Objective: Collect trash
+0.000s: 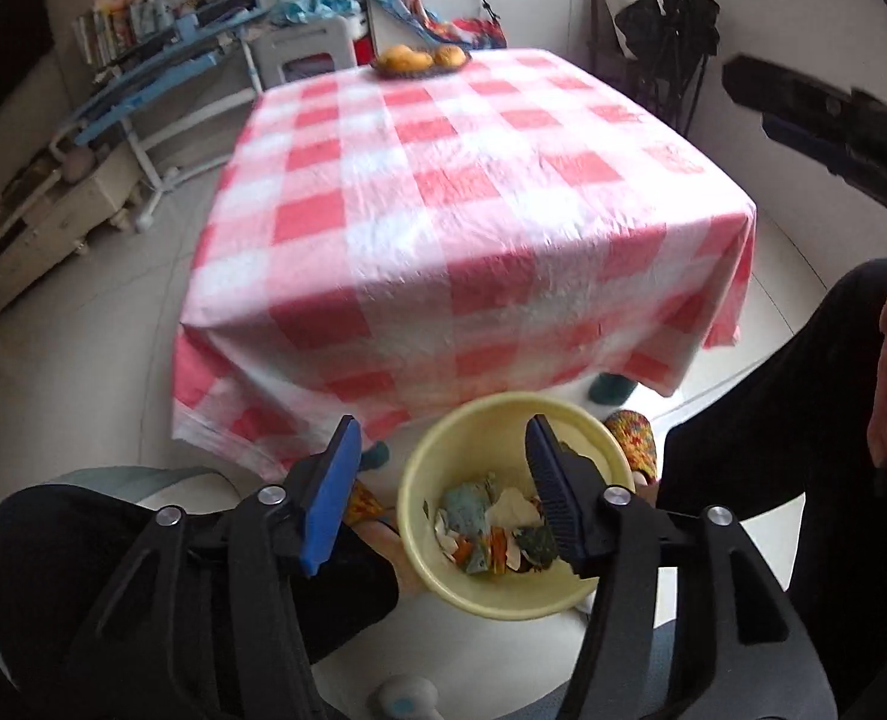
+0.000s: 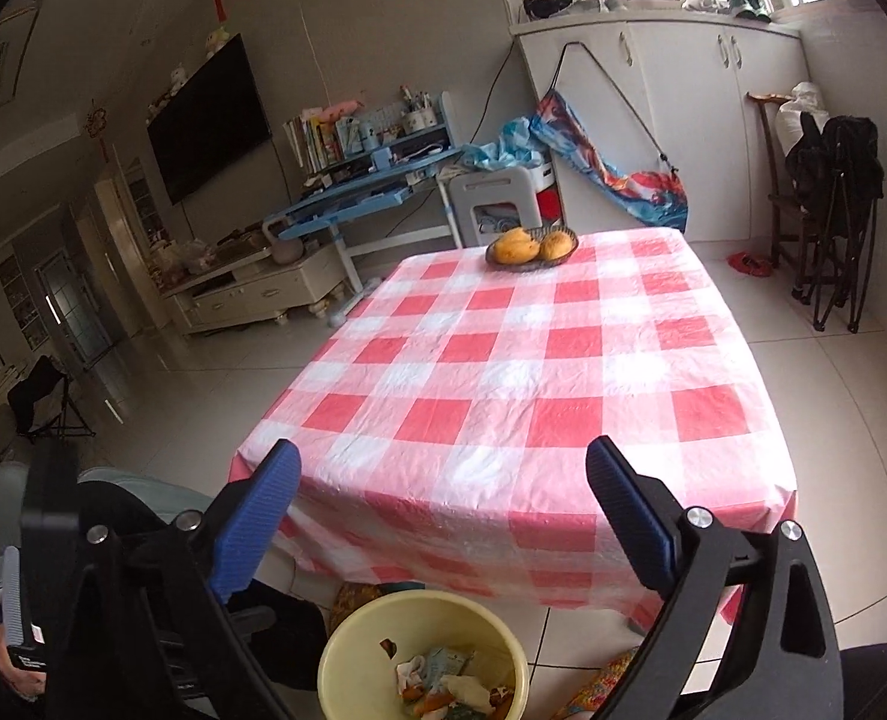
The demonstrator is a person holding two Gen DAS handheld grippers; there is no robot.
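Note:
A pale yellow bin point(image 1: 443, 444) stands on the floor in front of the table, holding several crumpled wrappers and paper scraps point(image 1: 491, 531). My left gripper point(image 1: 443, 438) hovers over the bin with its blue-padded jaws apart and nothing between them. In the right wrist view the same bin point(image 2: 347, 648) sits at the bottom edge with the trash point(image 2: 443, 681) inside. My right gripper point(image 2: 443, 462) is held higher, over the table's near edge, jaws spread wide and empty. The right gripper's dark body point(image 1: 815, 120) shows at the right edge of the left wrist view.
The table wears a red-and-white checked cloth point(image 2: 533, 372) with a dark bowl of yellow fruit point(image 2: 530, 249) at its far end. A person's dark-trousered legs point(image 1: 761, 468) and patterned slippers point(image 1: 635, 438) flank the bin. A blue desk point(image 2: 353, 204), white cabinets point(image 2: 713, 120) and folded chairs point(image 2: 833, 210) line the walls.

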